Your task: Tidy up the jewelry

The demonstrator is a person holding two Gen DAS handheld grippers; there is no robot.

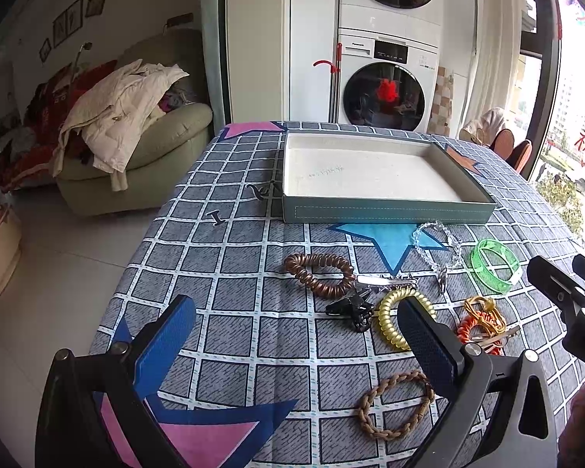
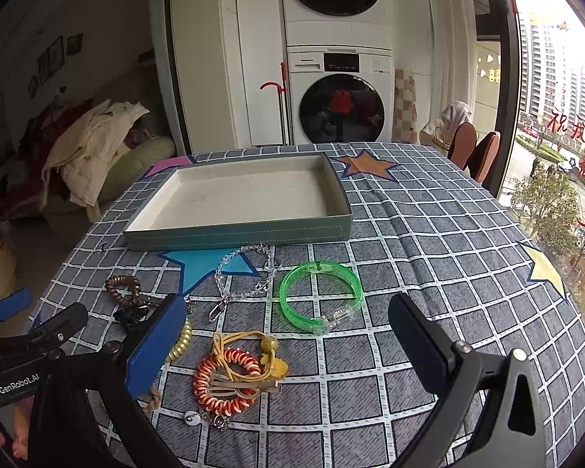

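Note:
An empty grey-green tray point(image 1: 386, 210) point(image 2: 238, 232) with a white lining lies on the checked tablecloth. In front of it lie a brown coil tie point(image 1: 319, 275), a black claw clip point(image 1: 351, 308), a yellow coil tie point(image 1: 388, 318), a braided brown band point(image 1: 394, 405), a clear bead bracelet point(image 2: 245, 269), a green bangle point(image 2: 319, 296) and an orange coil tie with a yellow cord point(image 2: 230, 374). My left gripper point(image 1: 296, 335) is open and empty above the cloth. My right gripper point(image 2: 288, 335) is open and empty above the orange tie and bangle.
The table's left edge drops to a tiled floor with a sofa point(image 1: 136, 156) piled with clothes. Stacked washing machines point(image 2: 339, 89) stand beyond the far edge. Chairs point(image 2: 475, 152) and a window are at the right.

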